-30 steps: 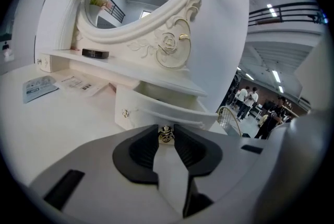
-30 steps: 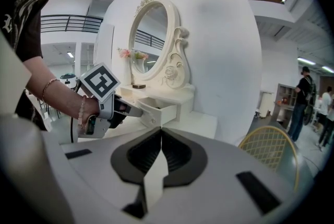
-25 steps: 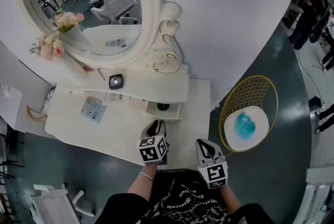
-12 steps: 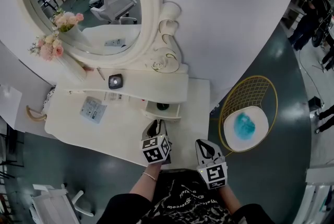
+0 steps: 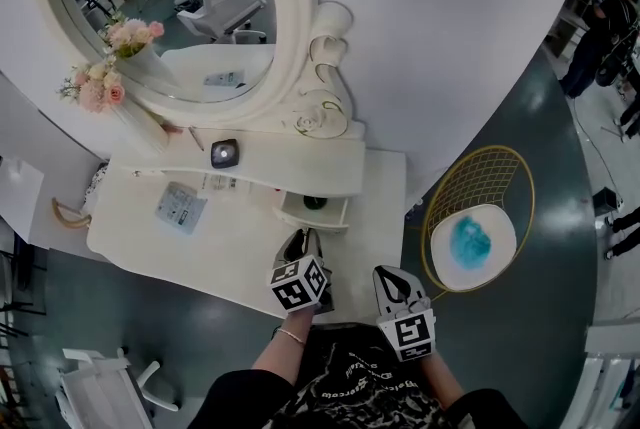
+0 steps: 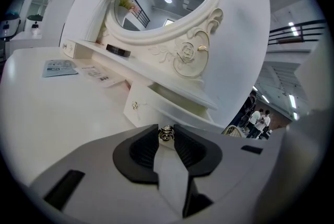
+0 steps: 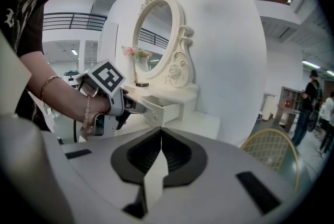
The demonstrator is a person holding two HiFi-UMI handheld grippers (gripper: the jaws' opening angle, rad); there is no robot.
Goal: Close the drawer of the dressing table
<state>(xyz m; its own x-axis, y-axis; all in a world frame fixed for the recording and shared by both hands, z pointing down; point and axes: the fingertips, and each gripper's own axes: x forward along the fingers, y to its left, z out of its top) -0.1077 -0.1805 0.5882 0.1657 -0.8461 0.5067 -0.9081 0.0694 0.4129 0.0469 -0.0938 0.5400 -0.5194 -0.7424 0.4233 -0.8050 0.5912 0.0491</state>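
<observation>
1. White dressing table point(image 5: 230, 247): drawer point(image 5: 325, 217) stands open, 12 o'clock of left gripper point(image 5: 302, 237).
2. Left jaws pinch small metal knob point(image 6: 166, 134); right gripper point(image 5: 388, 275) pressed together, empty.
3. Push-in not yet done.

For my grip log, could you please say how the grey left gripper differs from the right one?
The left gripper is shut on a small round metal knob; the right gripper's jaws are together on nothing. The left gripper sits at the front of the small white open drawer; the right gripper hangs short of it. Both are grey, pointing at the white dressing table.
</observation>
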